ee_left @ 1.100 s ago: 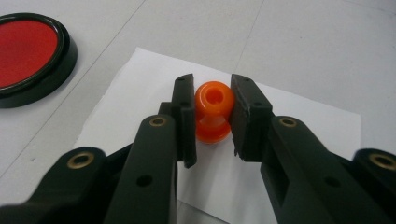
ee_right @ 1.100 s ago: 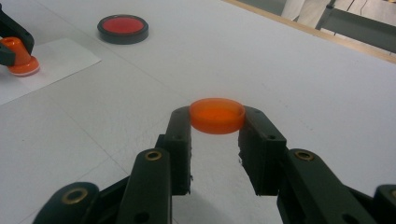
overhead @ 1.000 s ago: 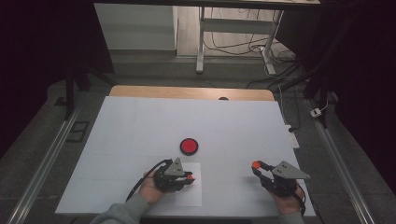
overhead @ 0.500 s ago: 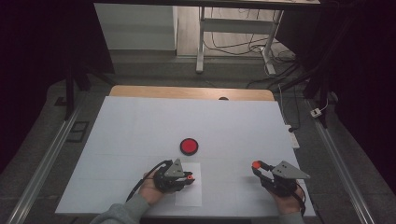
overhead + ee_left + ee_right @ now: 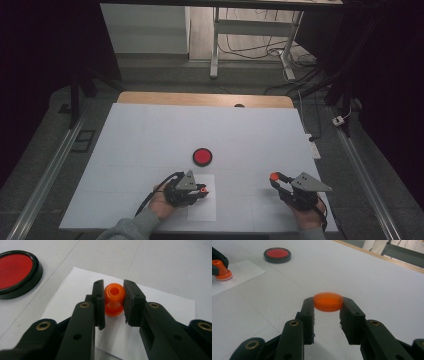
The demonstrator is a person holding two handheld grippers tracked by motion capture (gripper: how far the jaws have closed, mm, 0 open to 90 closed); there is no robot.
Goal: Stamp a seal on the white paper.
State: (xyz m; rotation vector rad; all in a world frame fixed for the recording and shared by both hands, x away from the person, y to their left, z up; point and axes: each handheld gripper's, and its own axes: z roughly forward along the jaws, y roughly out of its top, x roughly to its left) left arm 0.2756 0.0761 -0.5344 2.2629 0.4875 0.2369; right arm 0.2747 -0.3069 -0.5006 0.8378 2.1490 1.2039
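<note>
Two grippers are at work, and I go view by view. From the high view, my left gripper (image 5: 201, 190) sits over the paper (image 5: 202, 212) near the table's (image 5: 150, 135) front edge, and my right gripper (image 5: 274, 177) is well apart from it, holding something orange. A red pad (image 5: 202, 156) lies just past the paper. In the left gripper view, the jaws pinch an orange stamp (image 5: 114, 300) that stands on the paper. In the right gripper view, the jaws squeeze an orange cap (image 5: 328, 301). I think the cap is off and the stamping is still to do. I see no words or labels anywhere.
</note>
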